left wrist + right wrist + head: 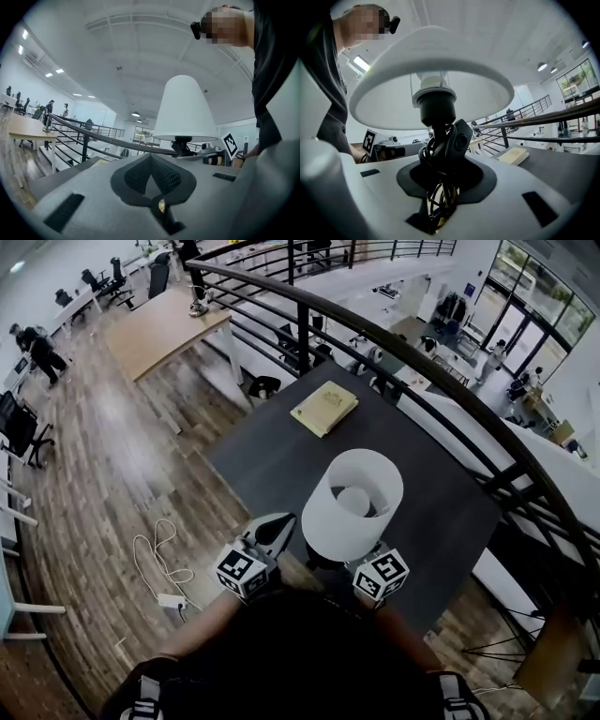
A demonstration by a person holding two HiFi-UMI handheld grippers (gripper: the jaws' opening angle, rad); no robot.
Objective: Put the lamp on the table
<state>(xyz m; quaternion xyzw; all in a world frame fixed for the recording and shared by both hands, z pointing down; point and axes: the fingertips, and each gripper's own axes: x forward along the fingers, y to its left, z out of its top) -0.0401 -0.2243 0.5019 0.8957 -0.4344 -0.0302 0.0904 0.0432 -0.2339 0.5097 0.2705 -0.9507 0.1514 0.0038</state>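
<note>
Right gripper (pixel 440 159) clamped on the black stem and wound cord of the lamp (pixel 352 495). Lamp upright, long axis vertical, white shade uppermost, over the near edge of the dark table (pixel 272 465). Left gripper (pixel 274 531) just beside it, jaws together, empty. Yellow book (pixel 324 408) lies farther along the table
</note>
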